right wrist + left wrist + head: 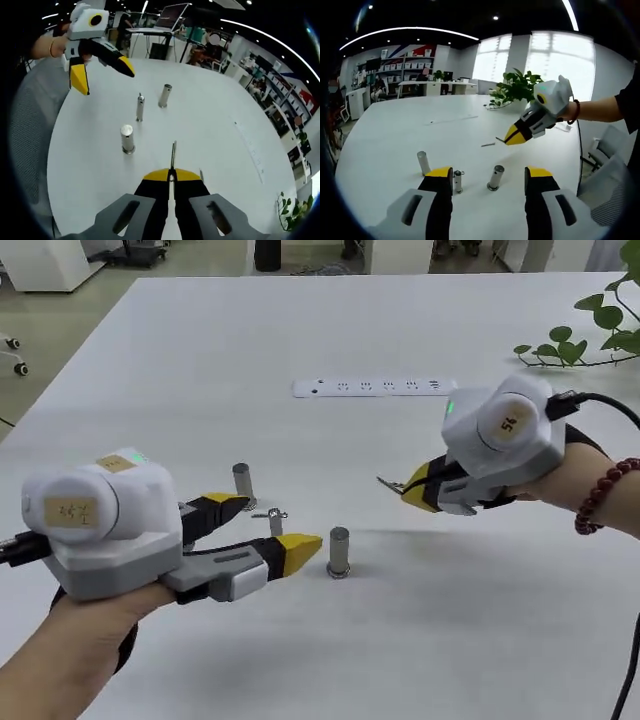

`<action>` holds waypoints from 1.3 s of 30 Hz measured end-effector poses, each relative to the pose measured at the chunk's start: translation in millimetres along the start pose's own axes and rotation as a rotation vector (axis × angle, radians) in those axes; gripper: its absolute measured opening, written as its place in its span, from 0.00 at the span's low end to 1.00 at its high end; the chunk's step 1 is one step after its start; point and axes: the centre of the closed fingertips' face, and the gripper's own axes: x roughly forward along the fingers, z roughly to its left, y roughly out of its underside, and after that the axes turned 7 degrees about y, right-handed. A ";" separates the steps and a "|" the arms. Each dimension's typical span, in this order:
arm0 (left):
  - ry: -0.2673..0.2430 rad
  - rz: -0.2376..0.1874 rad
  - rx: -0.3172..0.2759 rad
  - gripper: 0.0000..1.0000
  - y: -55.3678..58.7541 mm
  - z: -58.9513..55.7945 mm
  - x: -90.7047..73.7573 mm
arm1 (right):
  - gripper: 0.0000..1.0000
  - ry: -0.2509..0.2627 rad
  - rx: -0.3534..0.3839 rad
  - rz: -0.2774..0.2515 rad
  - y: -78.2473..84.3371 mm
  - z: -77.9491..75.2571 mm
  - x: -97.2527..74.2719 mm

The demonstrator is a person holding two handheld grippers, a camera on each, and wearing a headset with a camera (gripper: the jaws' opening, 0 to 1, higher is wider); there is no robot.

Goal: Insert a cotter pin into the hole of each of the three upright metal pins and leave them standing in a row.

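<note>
Steadying comes first, we reckon. On the white tabletop (420,640) the L tongs (270,523) are released, jaws wide, low among the metal pins and, as far as we can tell, touching none. We'd close them gently round the base of whichever bare pin we pick so it can't tip. The R tongs (412,486) are clenched on a cotter pin (388,482), held by its head w/ the legs sticking out front.

The three pins stand upright in a rough row. The near pin (339,552) and far pin (242,482) look bare. The middle pin (140,107) seems to carry a cotter at its top already, tho it's small, so not certain. The near pin is prob the next target.

- Line the cotter's legs square to the cross-hole before pushing.
- Go in slow and level.
- The hole itself is too small to see, so approach angle needs checking up close.

Pose: L hand sits low at our left, tongs reaching fwd along the tabletop. R hand is raised at our right, tongs angled down and inward toward the row, w/ the cotter's tip well apart from every pin.
</note>
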 end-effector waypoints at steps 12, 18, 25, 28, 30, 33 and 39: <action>0.047 0.031 -0.062 0.40 -4.5 -6.9 17.0 | 0.00 -0.024 -0.073 -0.098 -28.3 19.8 -7.1; 0.075 0.046 -0.112 0.32 -4.7 -11.7 25.0 | 0.00 -0.041 -0.130 -0.124 -37.5 29.6 -8.1; 0.095 0.058 -0.137 0.21 -4.1 -17.1 30.2 | 0.00 -0.061 -0.183 -0.157 -45.9 37.1 -10.3; 0.107 0.064 -0.140 0.17 -3.8 -19.8 31.8 | 0.00 -0.069 -0.202 -0.171 -50.0 41.0 -11.3; 0.119 0.062 -0.150 0.15 -4.4 -22.5 32.7 | 0.00 -0.071 -0.226 -0.175 -52.1 43.6 -11.7; 0.136 0.060 -0.170 0.11 -5.4 -26.2 34.1 | 0.00 -0.078 -0.255 -0.182 -54.8 47.7 -12.7; 0.158 0.050 -0.194 0.03 -8.0 -30.6 34.8 | 0.00 -0.086 -0.308 -0.180 -56.1 53.8 -13.1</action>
